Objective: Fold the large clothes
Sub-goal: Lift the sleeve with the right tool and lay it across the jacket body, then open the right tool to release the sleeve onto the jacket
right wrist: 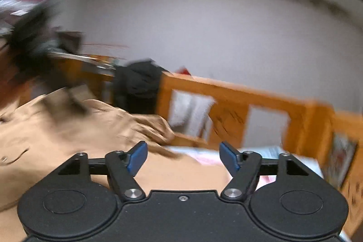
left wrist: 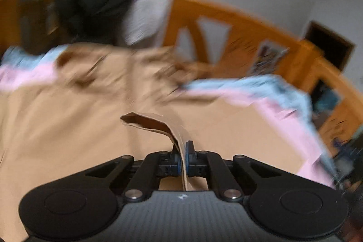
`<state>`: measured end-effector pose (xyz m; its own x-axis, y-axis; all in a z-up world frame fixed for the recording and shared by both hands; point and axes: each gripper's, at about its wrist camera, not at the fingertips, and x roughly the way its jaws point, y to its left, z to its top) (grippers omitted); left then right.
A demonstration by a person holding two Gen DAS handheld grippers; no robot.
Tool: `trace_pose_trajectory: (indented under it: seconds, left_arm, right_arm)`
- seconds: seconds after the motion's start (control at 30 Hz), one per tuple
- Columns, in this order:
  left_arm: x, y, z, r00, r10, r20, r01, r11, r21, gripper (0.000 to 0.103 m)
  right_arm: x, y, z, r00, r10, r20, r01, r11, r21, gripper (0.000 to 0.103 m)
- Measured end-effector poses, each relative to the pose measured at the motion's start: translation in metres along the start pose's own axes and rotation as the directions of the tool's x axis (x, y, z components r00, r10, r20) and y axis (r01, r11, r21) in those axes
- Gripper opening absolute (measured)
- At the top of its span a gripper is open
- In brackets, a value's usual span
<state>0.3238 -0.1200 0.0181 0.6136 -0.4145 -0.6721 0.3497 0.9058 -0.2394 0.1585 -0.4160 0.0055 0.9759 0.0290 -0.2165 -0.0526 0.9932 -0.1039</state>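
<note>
A large tan garment [left wrist: 68, 110] lies spread over a bed with pink and light-blue bedding [left wrist: 279, 103]. My left gripper [left wrist: 183, 151] is shut on a fold of the tan garment's edge, which stands up between the blue pads. In the right wrist view the tan garment [right wrist: 68, 135] lies below and to the left, rumpled at its far end. My right gripper [right wrist: 182, 157] is open and empty, held above the garment. Both views are blurred by motion.
An orange wooden bed frame [left wrist: 245, 37] with cut-out panels runs behind the bed; it also shows in the right wrist view [right wrist: 267, 103]. A pile of black and white clothes [left wrist: 102, 3] hangs at the frame's left end. A grey wall stands behind.
</note>
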Motion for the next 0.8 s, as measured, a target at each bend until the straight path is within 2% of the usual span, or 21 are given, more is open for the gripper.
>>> trace_pose_trajectory:
  seconds: [0.07,0.13,0.17,0.27,0.33,0.5,0.6,0.67,0.7,0.73,0.77,0.8]
  left_arm:
    - [0.013,0.022,-0.015,0.999,0.047,-0.025,-0.048,0.998,-0.051,0.003]
    - [0.022,0.037,-0.026,0.996,0.079,-0.039,-0.082,0.993,-0.088,0.003]
    - [0.023,0.041,-0.030,0.995,0.088,-0.036,-0.091,0.992,-0.087,0.003]
    - [0.020,0.041,-0.030,0.992,0.122,-0.013,-0.123,0.991,-0.058,0.003]
    - [0.017,0.043,-0.028,0.992,0.129,0.008,-0.128,0.990,-0.060,0.003]
    - [0.022,0.046,-0.026,0.992,0.125,0.003,-0.125,0.991,-0.047,0.003]
    - [0.021,0.044,-0.027,0.990,0.141,-0.001,-0.141,0.988,-0.059,0.003]
    - [0.016,0.041,-0.026,0.988,0.156,0.018,-0.154,0.985,-0.073,0.003]
    - [0.011,0.039,-0.025,0.985,0.168,0.036,-0.165,0.983,-0.076,0.003]
    - [0.007,0.037,-0.024,0.983,0.175,0.053,-0.171,0.982,-0.078,0.003]
    - [0.002,0.037,-0.022,0.982,0.176,0.069,-0.170,0.982,-0.083,0.003]
    - [-0.003,0.037,-0.020,0.981,0.174,0.083,-0.167,0.982,-0.088,0.003]
  right_arm:
    - [0.023,-0.025,-0.004,0.996,-0.021,-0.087,0.028,0.996,0.083,0.080]
    - [0.052,-0.049,-0.008,0.981,0.013,-0.193,0.024,0.982,0.190,0.081]
    - [0.069,-0.065,-0.014,0.970,0.043,-0.241,0.026,0.961,0.274,0.081]
    - [0.107,-0.092,-0.026,0.934,0.108,-0.339,0.040,0.915,0.402,0.079]
    - [0.111,-0.097,-0.027,0.923,0.136,-0.360,0.036,0.901,0.433,0.079]
    - [0.067,-0.075,-0.031,0.924,0.165,-0.345,-0.098,0.974,0.204,0.079]
    - [0.063,-0.046,-0.036,0.909,0.173,-0.380,-0.171,0.984,0.040,0.078]
    - [0.073,-0.022,-0.040,0.906,0.148,-0.396,-0.193,0.978,-0.077,0.070]
    - [0.079,-0.014,-0.042,0.912,0.109,-0.395,-0.173,0.976,-0.131,0.046]
    - [0.086,-0.008,-0.043,0.920,0.054,-0.389,-0.131,0.976,-0.174,0.015]
    - [0.090,-0.005,-0.041,0.927,0.006,-0.376,-0.084,0.978,-0.190,0.003]
    - [0.088,-0.006,-0.038,0.939,-0.040,-0.342,-0.033,0.978,-0.205,0.003]
